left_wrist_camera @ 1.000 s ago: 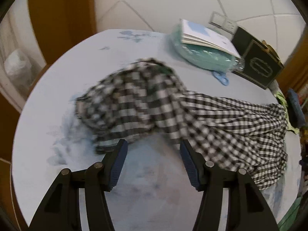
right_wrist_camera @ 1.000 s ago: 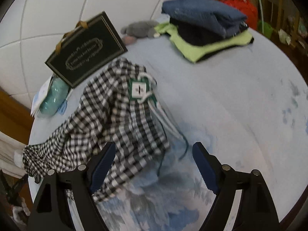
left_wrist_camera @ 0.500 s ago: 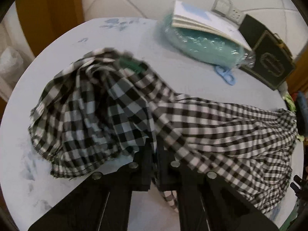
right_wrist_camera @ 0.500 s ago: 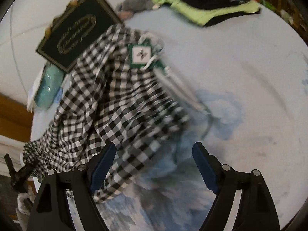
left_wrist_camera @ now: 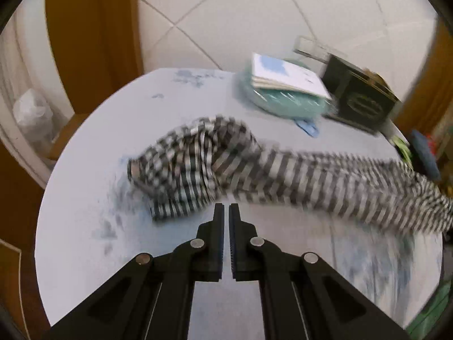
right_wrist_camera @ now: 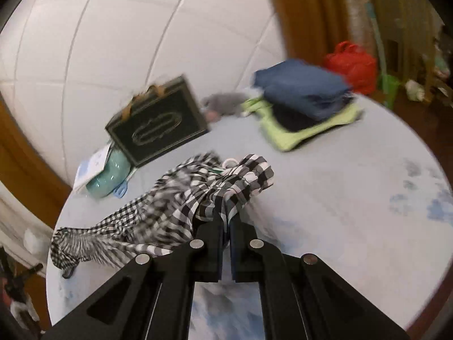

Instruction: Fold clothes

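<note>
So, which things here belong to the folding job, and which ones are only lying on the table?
Belong to the job:
- checkered garment
- right gripper, shut on it
- left gripper, shut
- folded clothes pile

Only lying about:
- dark gift box
- teal bundle
- booklet
- grey plush toy

Black angular left gripper (left_wrist_camera: 226, 208), blue ribbed pads, silver round rivets, matching black right gripper (right_wrist_camera: 226, 221)

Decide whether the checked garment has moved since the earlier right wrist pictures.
Yes. The checked garment has bunched at the shut right tool; its waistband end has come away from the black box toward it.
</note>
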